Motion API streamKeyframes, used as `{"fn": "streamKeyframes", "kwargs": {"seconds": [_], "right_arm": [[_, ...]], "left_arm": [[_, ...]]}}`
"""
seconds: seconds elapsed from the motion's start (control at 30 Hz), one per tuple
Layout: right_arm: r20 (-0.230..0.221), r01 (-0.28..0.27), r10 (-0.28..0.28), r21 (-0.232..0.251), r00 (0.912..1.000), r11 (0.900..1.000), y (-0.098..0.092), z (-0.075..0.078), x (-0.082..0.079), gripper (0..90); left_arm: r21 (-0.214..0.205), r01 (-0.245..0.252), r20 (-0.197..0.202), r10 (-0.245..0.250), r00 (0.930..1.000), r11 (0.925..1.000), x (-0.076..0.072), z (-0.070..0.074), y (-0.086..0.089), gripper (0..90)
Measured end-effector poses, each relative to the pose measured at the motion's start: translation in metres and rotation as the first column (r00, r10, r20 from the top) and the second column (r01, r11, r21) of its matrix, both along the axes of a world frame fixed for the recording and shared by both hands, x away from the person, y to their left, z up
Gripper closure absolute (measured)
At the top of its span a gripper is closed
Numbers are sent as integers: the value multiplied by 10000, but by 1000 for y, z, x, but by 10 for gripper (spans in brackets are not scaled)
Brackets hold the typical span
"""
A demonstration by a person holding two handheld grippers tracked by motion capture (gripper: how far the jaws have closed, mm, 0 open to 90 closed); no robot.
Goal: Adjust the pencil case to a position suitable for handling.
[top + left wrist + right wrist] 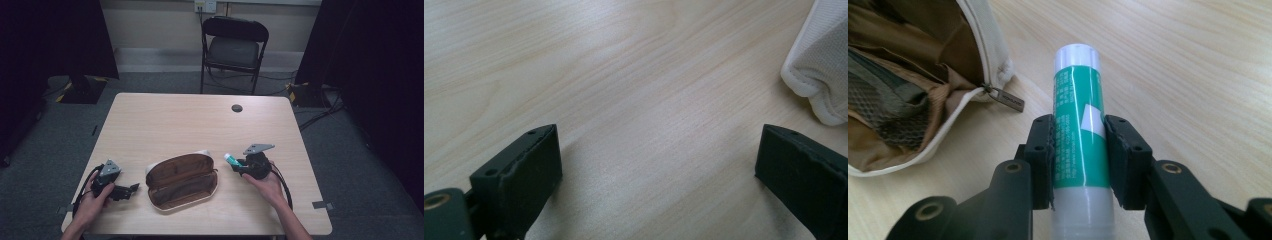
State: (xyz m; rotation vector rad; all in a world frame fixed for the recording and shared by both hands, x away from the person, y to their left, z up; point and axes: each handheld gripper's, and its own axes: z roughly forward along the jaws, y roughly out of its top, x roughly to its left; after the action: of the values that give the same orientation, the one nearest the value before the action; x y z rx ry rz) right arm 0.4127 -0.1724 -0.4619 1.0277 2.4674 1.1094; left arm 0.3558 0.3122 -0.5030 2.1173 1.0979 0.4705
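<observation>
Glue stick (1080, 130) is the thing in hand: a single green-and-white tube, clamped between the jaws of the right gripper (239, 164) and held just off the right end of the open pouch (181, 181). Picking it up looks done. Judging by where it points, what is left is to carry it over the pouch's mouth, let it go inside, and perhaps zip the pouch up afterwards. None of that has happened yet, and the pouch lies unzipped with its brown lining showing.

Counted from largest to smallest:
- one wooden table (165, 120), with a small dark round hole near its far edge
- one folding chair (234, 47) behind the table
- one pouch, cream outside and brown inside, at the near middle of the table
- two grippers: the left gripper (131, 189) rests near the pouch's left end with its jaws apart and nothing between them
- one glue stick
- one zip pull (1007, 99) at the pouch's corner
</observation>
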Motion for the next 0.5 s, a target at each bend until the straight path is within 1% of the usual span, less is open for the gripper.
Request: {"fn": "streamKeyframes", "kwargs": {"seconds": [0.17, 0.2, 0.27, 0.37, 0.5], "right_arm": [[107, -27, 26, 153, 9999, 9999, -3, 7, -3, 661], [88, -105, 103, 290, 9999, 9995, -5, 10, -3, 661], [120, -195, 192, 300, 9997, 9994, -6, 12, -4, 661], [22, -287, 286, 406, 9996, 9988, -8, 15, -5, 661], [111, -501, 495, 696, 9987, 9963, -9, 25, -9, 661]], "left_arm": [[3, 3, -1, -3, 10000, 10000, 0, 0, 0, 43], [2, 4, 1, -4, 10000, 10000, 0, 0, 0, 43], [1, 3, 1, -3, 10000, 10000, 0, 0, 0, 43], [-2, 1, 0, -1, 10000, 10000, 0, 0, 0, 43], [3, 6, -5, -6, 10000, 10000, 0, 0, 0, 43]]}}
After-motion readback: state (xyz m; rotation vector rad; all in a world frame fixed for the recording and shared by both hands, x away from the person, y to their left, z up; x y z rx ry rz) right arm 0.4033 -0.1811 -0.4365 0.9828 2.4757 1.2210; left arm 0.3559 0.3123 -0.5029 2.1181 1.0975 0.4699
